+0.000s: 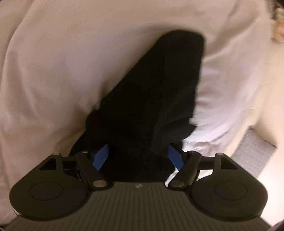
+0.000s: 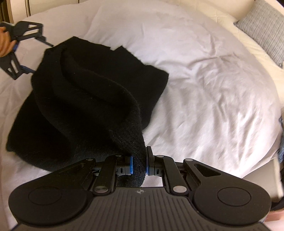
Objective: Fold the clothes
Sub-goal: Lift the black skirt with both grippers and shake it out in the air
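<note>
A black knitted garment point(image 2: 92, 92) lies bunched on a white bed sheet point(image 2: 204, 71). My right gripper point(image 2: 139, 165) is shut on a ribbed edge of the garment and lifts it off the sheet. In the left wrist view my left gripper point(image 1: 139, 155) stands with its blue pads point(image 1: 101, 155) wide apart, and the black garment point(image 1: 156, 92) lies between and ahead of them. The left gripper point(image 2: 30, 53) also shows in the right wrist view at the far left edge of the garment, jaws apart.
A grey striped pillow point(image 2: 264, 33) lies at the bed's far right corner; it also shows in the left wrist view point(image 1: 252, 152). A cream headboard or wall point(image 2: 230, 10) runs behind the bed. Bare white sheet spreads right of the garment.
</note>
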Demonstrator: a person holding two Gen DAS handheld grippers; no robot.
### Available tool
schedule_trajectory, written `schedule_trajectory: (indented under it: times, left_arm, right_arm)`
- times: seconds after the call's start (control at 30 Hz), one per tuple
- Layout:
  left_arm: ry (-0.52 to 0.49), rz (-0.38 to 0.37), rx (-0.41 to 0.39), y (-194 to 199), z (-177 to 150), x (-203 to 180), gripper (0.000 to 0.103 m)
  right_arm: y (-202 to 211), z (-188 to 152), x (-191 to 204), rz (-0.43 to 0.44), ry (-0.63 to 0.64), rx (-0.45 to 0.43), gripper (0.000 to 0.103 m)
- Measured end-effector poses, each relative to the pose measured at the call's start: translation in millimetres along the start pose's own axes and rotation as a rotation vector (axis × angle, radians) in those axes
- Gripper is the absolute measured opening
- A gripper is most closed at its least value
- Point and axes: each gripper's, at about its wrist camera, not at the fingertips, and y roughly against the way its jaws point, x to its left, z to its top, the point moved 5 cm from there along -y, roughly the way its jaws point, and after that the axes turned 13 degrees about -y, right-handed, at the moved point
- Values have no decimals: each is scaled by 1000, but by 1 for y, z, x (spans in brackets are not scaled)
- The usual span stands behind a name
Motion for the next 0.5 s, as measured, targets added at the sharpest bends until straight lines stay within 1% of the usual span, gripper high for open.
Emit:
schedule_trajectory:
  times: [0.03, 0.13, 0.17, 0.2, 0.27, 0.3, 0.33, 0.37, 0.4, 0.5]
  left_arm:
    - [-10, 54, 37, -5, -1, -1, 74]
    - [-63, 252, 151, -25, -9, -3, 74]
    - [-58, 306, 176, -33, -12, 0, 72]
    - [-51, 333, 178, -40, -14, 3, 70]
    - [-73, 335, 138, -40, -19, 3, 52]
    - [-103, 324, 113, -35, -23, 0, 46]
    - [-133, 314, 88, -30, -28, -2, 33]
    - [-163, 296, 61, -23, -34, -4, 24]
    - [-185, 266, 32, -14, -41, -4, 21]
    - [-204, 173, -45, 14, -63, 4, 14]
  right_arm:
    - [3, -5, 1, 18, 1, -6, 10]
    - [10, -18, 3, 63, -4, -9, 10]
    - [11, -22, 3, 71, -7, -7, 10]
    - [12, -25, 4, 81, -14, -7, 10]
    - [15, -28, 4, 92, -16, -9, 10]
    - [17, -29, 4, 97, -16, -10, 10]
    - [18, -29, 3, 101, -27, -11, 10]
    - [18, -28, 2, 105, -40, -12, 10]
    - [19, -27, 2, 109, -54, -12, 10]
    - [23, -23, 0, 122, -85, -19, 11]
